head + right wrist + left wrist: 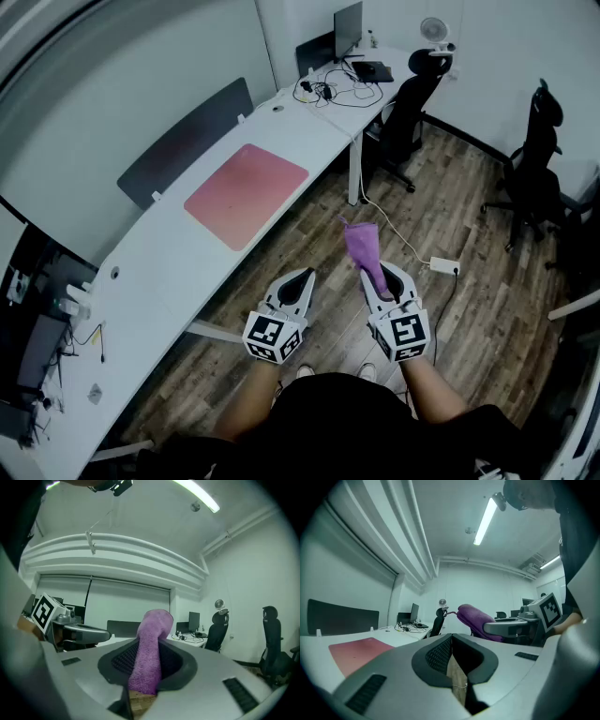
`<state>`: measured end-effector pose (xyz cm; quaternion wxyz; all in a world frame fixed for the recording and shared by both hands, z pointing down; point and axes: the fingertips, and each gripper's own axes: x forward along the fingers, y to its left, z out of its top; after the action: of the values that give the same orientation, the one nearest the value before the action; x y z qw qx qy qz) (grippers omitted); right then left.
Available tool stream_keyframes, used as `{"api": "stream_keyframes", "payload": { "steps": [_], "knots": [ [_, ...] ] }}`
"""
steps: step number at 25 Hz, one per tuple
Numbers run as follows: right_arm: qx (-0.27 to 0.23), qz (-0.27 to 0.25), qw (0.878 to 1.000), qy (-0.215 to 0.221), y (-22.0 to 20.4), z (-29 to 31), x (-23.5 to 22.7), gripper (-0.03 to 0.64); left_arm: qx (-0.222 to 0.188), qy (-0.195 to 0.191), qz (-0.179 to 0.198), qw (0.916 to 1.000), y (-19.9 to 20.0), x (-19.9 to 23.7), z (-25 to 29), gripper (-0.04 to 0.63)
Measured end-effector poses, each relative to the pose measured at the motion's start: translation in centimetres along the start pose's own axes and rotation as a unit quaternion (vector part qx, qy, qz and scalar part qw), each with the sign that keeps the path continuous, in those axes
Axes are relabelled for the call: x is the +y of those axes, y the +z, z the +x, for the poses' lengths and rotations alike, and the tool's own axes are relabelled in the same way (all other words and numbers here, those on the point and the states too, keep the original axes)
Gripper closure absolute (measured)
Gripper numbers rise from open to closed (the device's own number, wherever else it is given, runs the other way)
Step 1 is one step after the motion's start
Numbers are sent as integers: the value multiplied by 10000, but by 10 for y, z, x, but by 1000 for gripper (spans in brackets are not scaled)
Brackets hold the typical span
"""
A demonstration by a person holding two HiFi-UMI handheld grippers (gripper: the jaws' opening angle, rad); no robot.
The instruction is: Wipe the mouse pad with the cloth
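The pink mouse pad (247, 193) lies flat on the long white desk (159, 281), ahead and to my left; it shows low at the left (356, 651) in the left gripper view. My right gripper (380, 273) is shut on a purple cloth (364, 249), which sticks out forward past the jaws (149, 653). It hangs over the wooden floor, well short of the desk. My left gripper (303, 278) is shut with nothing in it, level with the right one; in the left gripper view (451, 639) its jaws meet.
A monitor (348, 29), cables and a small fan (434, 30) sit at the desk's far end. Black office chairs (409, 111) (536, 167) stand on the floor to the right. A power strip (442, 266) with its cord lies near my right gripper.
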<state>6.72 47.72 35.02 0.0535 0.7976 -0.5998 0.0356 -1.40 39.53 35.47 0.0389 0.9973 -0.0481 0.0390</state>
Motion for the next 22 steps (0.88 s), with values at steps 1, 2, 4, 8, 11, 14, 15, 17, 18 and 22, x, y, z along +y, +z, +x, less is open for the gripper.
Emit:
{"api": "stream_keyframes", "payload": {
  "steps": [1,2,4,8,11,14,15,17,18,22],
  "knots": [
    [-66,-44,10000,6,3,2,0,511,11,9,12,10000,0,1,1,574],
    [-113,-79,9999,11,5,3,0,511,22,16,24,10000,1,3,1,574],
    [-131,-113,9998,13,6,5,0,511,40,23,45,10000,1,6,2,574],
    [-91,-144,9999,-1,5,11,6,511,41,14,89,10000,1,16,0,574],
    [-57,-157,9999,27,5,20,18,509,55,29,98,9999,1,29,-6,574],
    [-66,-104,9999,67,7,30,30,505,73,61,100,9999,-1,45,-12,574],
    [-87,-64,9999,77,7,34,33,502,85,66,97,9999,-2,52,-14,574],
    [-89,1,9999,94,7,42,43,500,144,56,67,9999,-7,65,-20,574],
    [-73,8,9999,98,5,47,49,500,176,47,46,9998,-10,72,-24,574],
    [41,-4,10000,54,2,68,71,501,210,36,89,9997,-14,101,-38,574]
  ]
}}
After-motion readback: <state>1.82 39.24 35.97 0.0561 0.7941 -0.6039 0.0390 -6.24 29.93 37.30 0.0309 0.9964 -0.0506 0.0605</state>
